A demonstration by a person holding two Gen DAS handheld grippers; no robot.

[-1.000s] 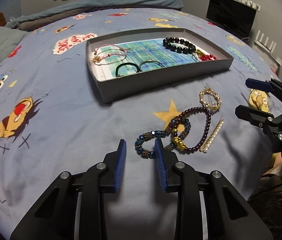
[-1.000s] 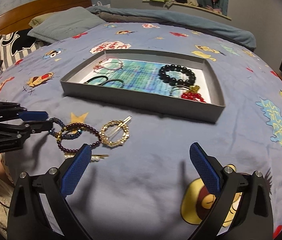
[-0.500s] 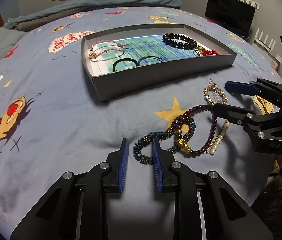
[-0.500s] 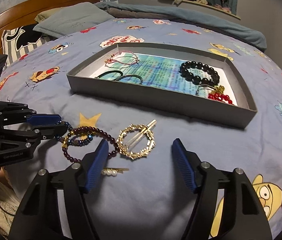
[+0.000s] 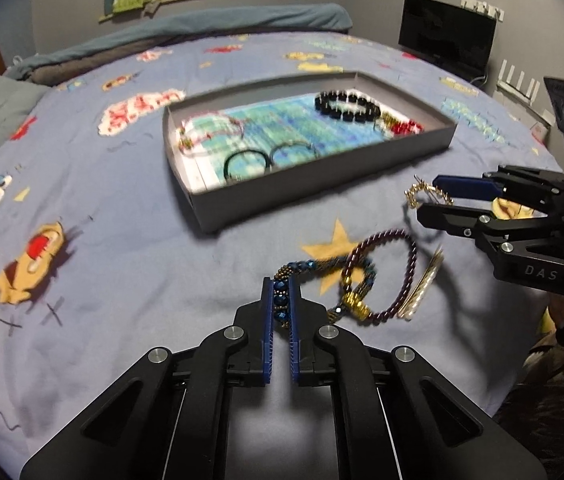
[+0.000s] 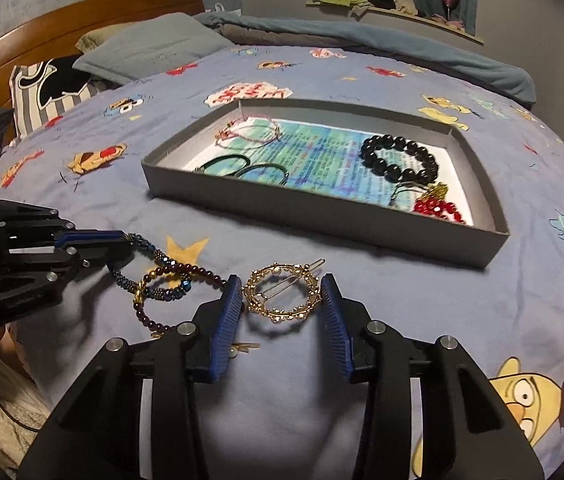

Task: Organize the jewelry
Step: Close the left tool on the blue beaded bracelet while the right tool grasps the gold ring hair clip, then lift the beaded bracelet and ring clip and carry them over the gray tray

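Left wrist view: left claw has gone from half-spread around the near loop a second ago to pads pressed onto the blue beaded bracelet. Beads sit pinched between the pads, running up the slot. Grasp looks made; the rest of the strand trails forward and to the right of the claw tips, long axis roughly from the claw toward the star print on the bed. It is still tangled through the purple bead bracelet, which lies right of the tips with a gold charm on its near side. My read: lifting now likely drags the purple one along. Pearl hair pin lies just beyond the purple loop, angled forward-right. Grey box is ahead of the claw, well apart, already holding other pieces.

Right wrist view: right claw has narrowed from wide-spread and moved in; it now brackets the round gold hair clip, one pad at each side. Left pad looks to be at the rim, right pad just beside it; not yet a firm pinch, so I call it spread. Clip lies flat on the bed, its bar running from the ring's centre forward-right, tip pointing toward the box ahead. Left claw shows off to the left, pinching the blue strand's end.
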